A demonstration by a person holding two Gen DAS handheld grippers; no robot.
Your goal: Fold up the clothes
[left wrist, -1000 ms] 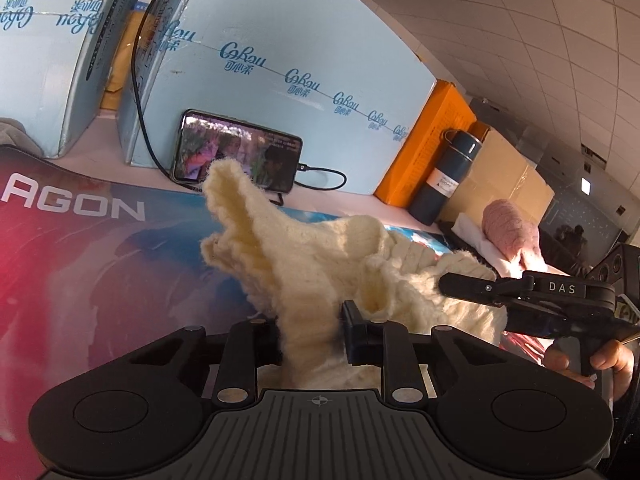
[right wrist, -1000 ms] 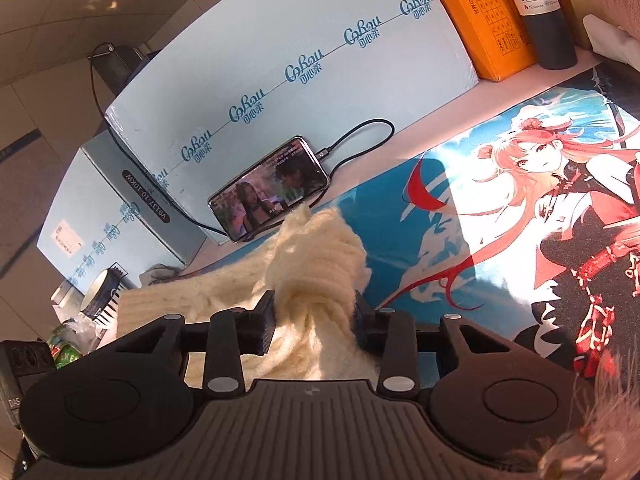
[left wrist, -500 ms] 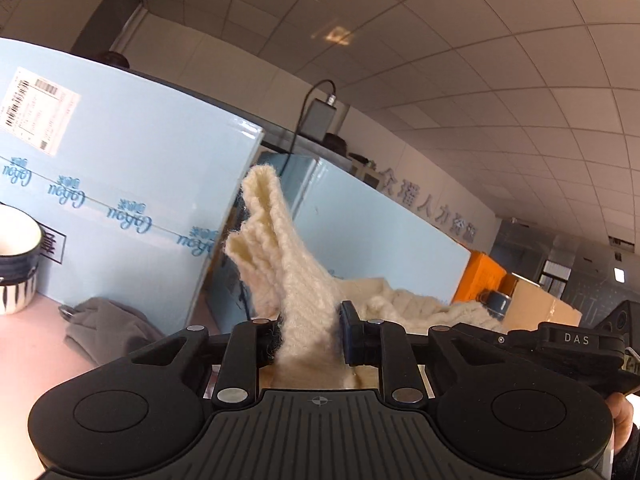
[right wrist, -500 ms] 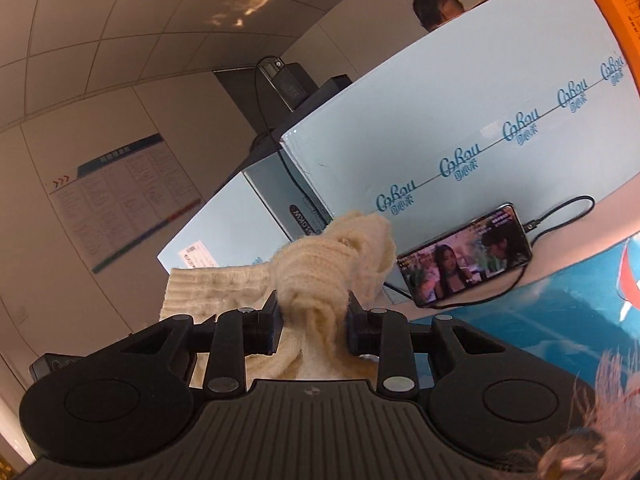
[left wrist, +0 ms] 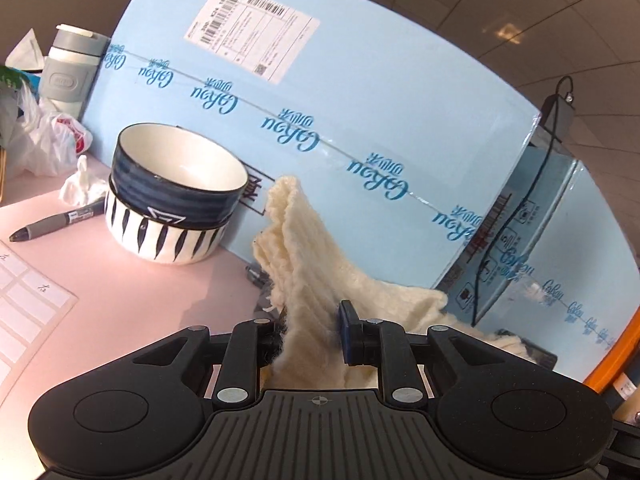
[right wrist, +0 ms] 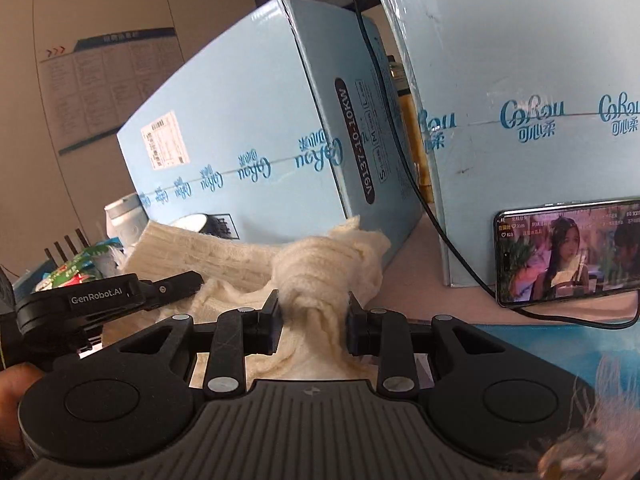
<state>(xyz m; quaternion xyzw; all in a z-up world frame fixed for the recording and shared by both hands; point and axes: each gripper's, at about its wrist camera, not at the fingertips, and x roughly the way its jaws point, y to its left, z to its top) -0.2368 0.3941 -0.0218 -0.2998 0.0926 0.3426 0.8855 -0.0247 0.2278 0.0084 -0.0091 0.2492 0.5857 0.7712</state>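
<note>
Left wrist view is showing the left gripper point(left wrist: 310, 334) pinching a cream knitted sweater point(left wrist: 304, 264) between its jaws, with a ribbed edge of the sweater standing up and leaning toward the upper left, in front of a blue box point(left wrist: 360, 120). The rest of the knit is trailing off to the right. Two stacked bowls point(left wrist: 176, 200) and a pen point(left wrist: 56, 222) are sitting on the pink tabletop point(left wrist: 132, 300) to the left.

Right wrist view is showing the right gripper point(right wrist: 313, 320) clamping a bunched part of the sweater point(right wrist: 328, 268), whose length is stretching leftward to the left gripper point(right wrist: 182, 282). A phone point(right wrist: 568, 252) is leaning against a second blue box point(right wrist: 520, 40).
</note>
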